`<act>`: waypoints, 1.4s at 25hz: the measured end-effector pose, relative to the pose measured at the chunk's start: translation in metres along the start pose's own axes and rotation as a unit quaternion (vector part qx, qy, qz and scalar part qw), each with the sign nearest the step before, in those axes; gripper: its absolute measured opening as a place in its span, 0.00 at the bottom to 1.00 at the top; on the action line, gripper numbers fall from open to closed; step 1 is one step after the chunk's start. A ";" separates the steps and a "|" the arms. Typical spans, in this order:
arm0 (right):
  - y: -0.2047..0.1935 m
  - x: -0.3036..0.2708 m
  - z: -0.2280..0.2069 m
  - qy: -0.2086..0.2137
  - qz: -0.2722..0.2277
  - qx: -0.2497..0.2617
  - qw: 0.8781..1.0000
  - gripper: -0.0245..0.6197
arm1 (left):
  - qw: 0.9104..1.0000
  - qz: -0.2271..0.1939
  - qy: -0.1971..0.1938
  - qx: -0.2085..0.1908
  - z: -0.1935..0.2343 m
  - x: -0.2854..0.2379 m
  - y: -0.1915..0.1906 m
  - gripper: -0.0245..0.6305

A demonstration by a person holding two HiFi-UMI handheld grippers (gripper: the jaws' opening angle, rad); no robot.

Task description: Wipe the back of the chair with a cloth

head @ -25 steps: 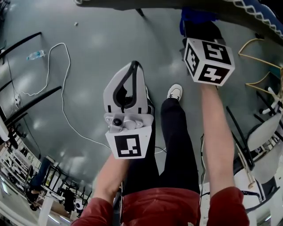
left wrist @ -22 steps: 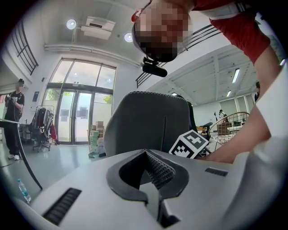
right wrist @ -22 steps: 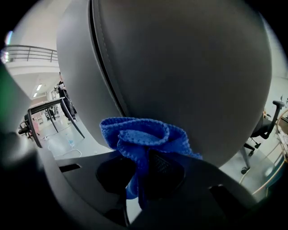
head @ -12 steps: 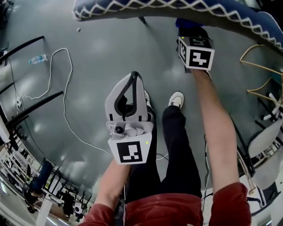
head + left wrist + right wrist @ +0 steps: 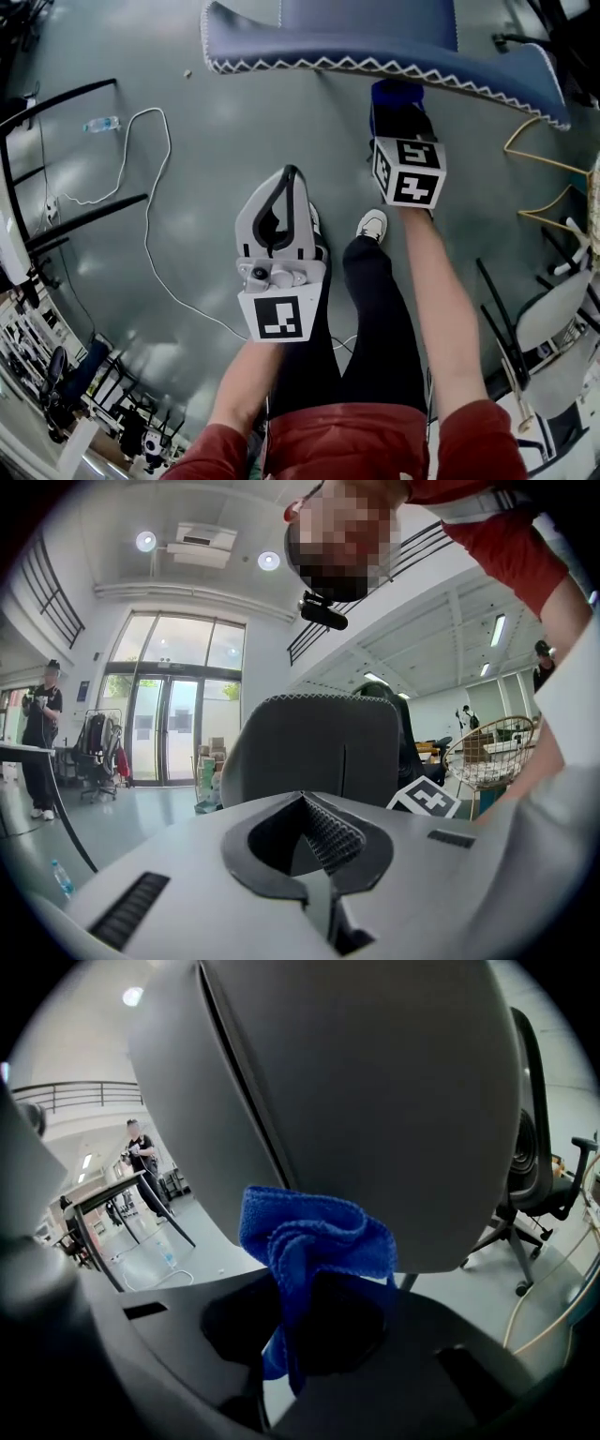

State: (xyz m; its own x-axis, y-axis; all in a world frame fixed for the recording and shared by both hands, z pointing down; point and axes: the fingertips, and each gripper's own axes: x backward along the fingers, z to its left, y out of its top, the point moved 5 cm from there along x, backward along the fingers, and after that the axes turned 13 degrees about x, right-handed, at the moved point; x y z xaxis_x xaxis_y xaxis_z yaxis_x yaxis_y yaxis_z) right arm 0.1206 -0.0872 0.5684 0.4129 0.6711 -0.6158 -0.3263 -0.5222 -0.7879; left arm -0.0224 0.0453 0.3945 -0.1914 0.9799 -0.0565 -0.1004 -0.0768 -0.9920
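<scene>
The chair back (image 5: pixel 375 47), blue-grey with white zigzag stitching along its edge, spans the top of the head view. My right gripper (image 5: pixel 397 111) is just below that edge, shut on a bunched blue cloth (image 5: pixel 394 92). In the right gripper view the cloth (image 5: pixel 314 1237) sticks out of the jaws right up against the grey chair back (image 5: pixel 356 1082); whether it touches cannot be told. My left gripper (image 5: pixel 286 176) hangs lower over the floor, shut with nothing in it. The left gripper view shows the chair back (image 5: pixel 319 747) upright, a short way ahead.
A white cable (image 5: pixel 150 187) and a water bottle (image 5: pixel 101 124) lie on the floor at left, near black frame legs (image 5: pixel 75 211). White chairs (image 5: pixel 553 309) stand at right. Another office chair (image 5: pixel 530 1147) is behind. A person (image 5: pixel 42 742) stands far left.
The chair back has come further into the head view. My right gripper with the cloth has moved up to its lower edge. The left gripper has barely moved.
</scene>
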 end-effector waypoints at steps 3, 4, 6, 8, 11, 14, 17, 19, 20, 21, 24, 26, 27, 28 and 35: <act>0.020 0.045 0.017 0.013 -0.015 -0.006 1.000 0.13 | 1.000 0.007 0.007 -0.006 -0.004 0.011 0.017 0.05; 0.028 0.061 0.022 0.017 -0.020 -0.005 1.000 0.13 | 1.000 0.011 0.012 -0.009 -0.004 0.016 0.024 0.05; 0.048 0.096 0.029 0.022 -0.027 0.000 0.999 0.13 | 1.000 0.018 0.023 -0.007 -0.005 0.024 0.044 0.05; 0.075 0.133 0.034 0.023 -0.034 0.004 0.999 0.13 | 0.999 0.023 0.027 -0.002 -0.006 0.032 0.069 0.05; 0.123 0.179 0.052 0.024 -0.061 0.009 0.998 0.13 | 1.000 0.018 0.019 -0.001 -0.001 0.046 0.105 0.05; 0.167 0.208 0.067 0.017 -0.083 0.030 0.996 0.13 | 1.000 0.009 0.006 0.001 0.005 0.054 0.131 0.05; 0.195 0.219 0.077 0.003 -0.087 0.027 0.996 0.13 | 1.000 -0.012 -0.013 -0.015 0.016 0.058 0.155 0.05; 0.209 0.220 0.083 -0.016 -0.086 0.026 0.996 0.13 | 0.999 -0.019 -0.024 -0.026 0.030 0.057 0.169 0.05; 0.215 0.220 0.088 -0.026 -0.084 0.029 0.996 0.13 | 0.999 -0.019 -0.029 -0.027 0.039 0.058 0.177 0.05; 0.220 0.218 0.093 -0.034 -0.081 0.033 0.996 0.13 | 0.999 -0.018 -0.035 -0.028 0.048 0.059 0.184 0.05; 0.227 0.209 0.102 -0.053 -0.071 0.033 0.996 0.13 | 0.998 -0.018 -0.051 -0.028 0.069 0.060 0.200 0.05; 0.226 0.205 0.097 -0.066 -0.065 0.025 0.995 0.13 | 0.998 -0.016 -0.064 -0.026 0.074 0.059 0.204 0.05; 0.225 0.202 0.094 -0.072 -0.061 0.023 0.995 0.13 | 0.997 -0.014 -0.069 -0.026 0.075 0.058 0.205 0.05; 0.223 0.198 0.091 -0.076 -0.056 0.025 0.995 0.13 | 0.997 -0.015 -0.074 -0.026 0.077 0.057 0.206 0.05; 0.215 0.163 0.075 -0.070 -0.057 0.010 0.996 0.13 | 0.997 -0.012 -0.069 -0.023 0.076 0.038 0.191 0.05</act>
State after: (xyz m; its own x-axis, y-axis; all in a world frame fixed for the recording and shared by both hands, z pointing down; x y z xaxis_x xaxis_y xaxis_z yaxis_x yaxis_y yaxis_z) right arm 0.0537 -0.0509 0.2989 0.3259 0.7927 -0.5151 -0.3015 -0.4293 -0.8514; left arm -0.1226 0.0540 0.2111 -0.3217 0.9466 -0.0204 -0.0630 -0.0429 -0.9971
